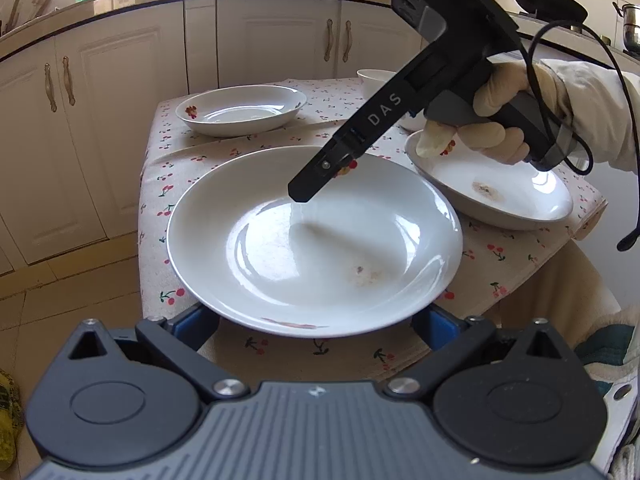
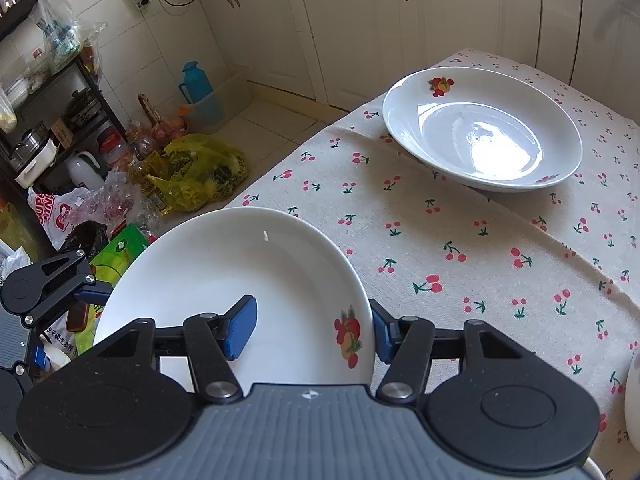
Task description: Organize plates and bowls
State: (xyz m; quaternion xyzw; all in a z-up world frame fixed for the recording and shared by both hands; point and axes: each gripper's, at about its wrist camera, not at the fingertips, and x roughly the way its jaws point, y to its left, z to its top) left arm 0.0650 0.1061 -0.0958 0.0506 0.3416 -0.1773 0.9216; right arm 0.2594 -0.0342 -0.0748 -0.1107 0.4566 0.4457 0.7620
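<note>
A large white plate (image 1: 316,240) with a fruit print lies at the near edge of the cherry-print table (image 1: 248,136). My left gripper (image 1: 316,320) is open, its blue pads low on either side of the plate's near rim. My right gripper (image 2: 312,332) is open astride the far rim of that same plate (image 2: 224,280): one blue pad (image 2: 240,328) over the inside, the other outside the rim. It shows from outside in the left wrist view (image 1: 304,192). A second deep plate (image 2: 480,128) sits further along the table, also seen in the left view (image 1: 240,110).
A third plate (image 1: 492,188) with a brown stain lies under the gloved hand at the right. A small white bowl (image 1: 376,78) stands behind the right gripper. White cabinets (image 1: 260,44) stand behind the table. Bags and bottles (image 2: 192,176) crowd the floor beside it.
</note>
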